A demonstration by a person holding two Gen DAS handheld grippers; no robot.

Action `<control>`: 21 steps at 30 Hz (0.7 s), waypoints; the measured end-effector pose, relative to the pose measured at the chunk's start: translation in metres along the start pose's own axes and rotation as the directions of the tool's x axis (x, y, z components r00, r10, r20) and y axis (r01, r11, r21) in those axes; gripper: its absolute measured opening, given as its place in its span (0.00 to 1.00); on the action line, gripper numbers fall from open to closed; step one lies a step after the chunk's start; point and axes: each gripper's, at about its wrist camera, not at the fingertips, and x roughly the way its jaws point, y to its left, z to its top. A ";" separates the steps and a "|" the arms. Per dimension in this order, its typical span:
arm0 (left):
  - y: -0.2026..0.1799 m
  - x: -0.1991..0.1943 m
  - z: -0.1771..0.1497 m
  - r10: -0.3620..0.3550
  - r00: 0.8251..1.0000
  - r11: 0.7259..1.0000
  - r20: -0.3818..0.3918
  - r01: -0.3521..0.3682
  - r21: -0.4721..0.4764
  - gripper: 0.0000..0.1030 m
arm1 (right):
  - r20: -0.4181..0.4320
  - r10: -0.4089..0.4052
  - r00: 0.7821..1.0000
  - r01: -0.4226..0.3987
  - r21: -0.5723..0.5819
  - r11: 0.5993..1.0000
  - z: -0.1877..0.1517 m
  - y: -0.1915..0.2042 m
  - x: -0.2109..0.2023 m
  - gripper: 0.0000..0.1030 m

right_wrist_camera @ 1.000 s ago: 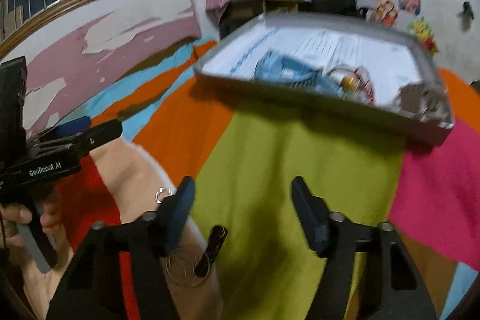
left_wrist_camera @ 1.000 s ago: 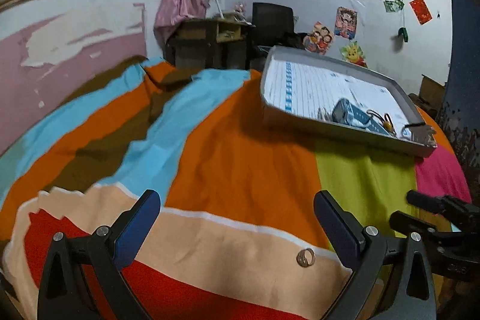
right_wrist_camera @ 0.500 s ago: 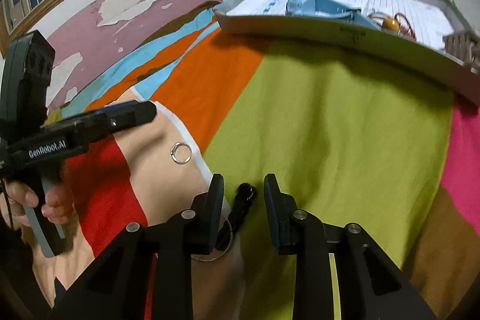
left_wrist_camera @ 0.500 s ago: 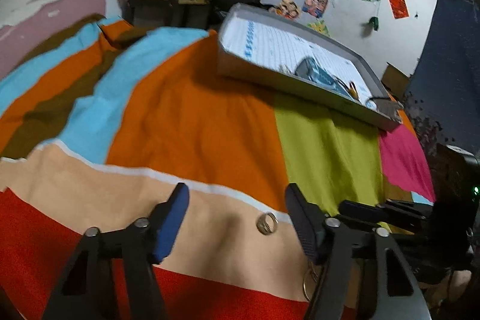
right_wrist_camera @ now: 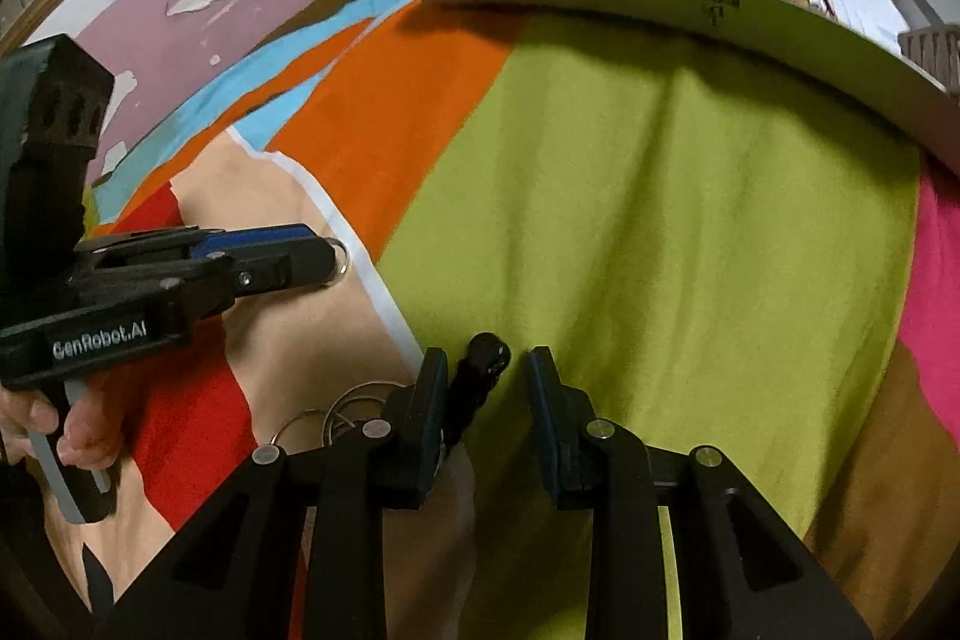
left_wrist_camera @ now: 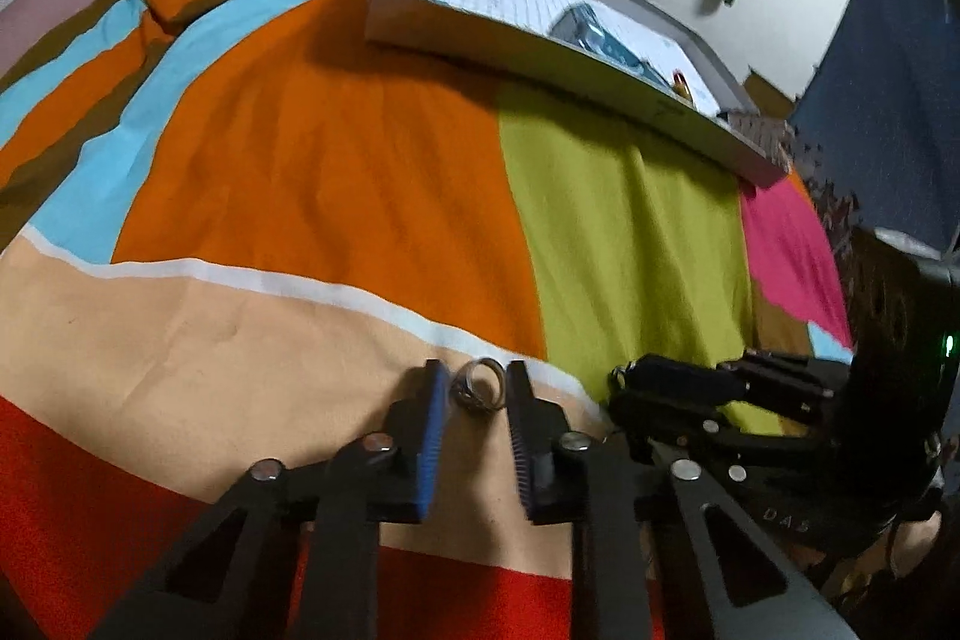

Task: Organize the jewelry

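Now, through the left wrist view, my left claw [left_wrist_camera: 477,394] is low over the bed [left_wrist_camera: 336,148], its jaws narrowed around a small silver ring [left_wrist_camera: 478,390] that sits on the peach band of the striped cover, toward the near edge. Whether the pads are truly pinching the ring or just bracketing it I cannot tell; a sliver of gap seems to show on each side. At the far edge of the bed sits the grey tray [left_wrist_camera: 540,52], already holding a blue item and a few small pieces. My right claw [left_wrist_camera: 624,388] lies just to the right, low on the cover.

Through the right wrist view, my right claw [right_wrist_camera: 487,370] stands partly open around a black beaded piece [right_wrist_camera: 480,376], which touches the left pad but not the right, so nothing is gripped. Thin wire hoops [right_wrist_camera: 348,409] lie beside it on the cover. My left claw [right_wrist_camera: 324,259] shows the ring [right_wrist_camera: 342,257] at its tip, and the tray [right_wrist_camera: 660,4] is well apart from both.

I judge the job part done: some pieces are in the tray, while the ring, beaded piece and hoops remain to be carried over.
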 end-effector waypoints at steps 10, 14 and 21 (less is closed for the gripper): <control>-0.017 0.003 -0.005 0.039 0.999 0.997 -0.017 -0.038 0.060 0.09 | 0.023 0.026 0.999 -0.027 0.070 0.997 -0.003 -0.015 -0.005 0.14; -0.021 -0.003 -0.008 0.044 0.999 0.998 -0.005 -0.044 0.045 0.09 | 0.087 0.015 0.996 -0.021 0.064 0.998 0.001 -0.016 -0.022 0.14; -0.030 -0.022 -0.009 0.045 0.998 0.998 0.051 -0.047 0.045 0.09 | 0.224 -0.047 0.973 0.031 0.073 0.997 0.003 -0.041 -0.048 0.14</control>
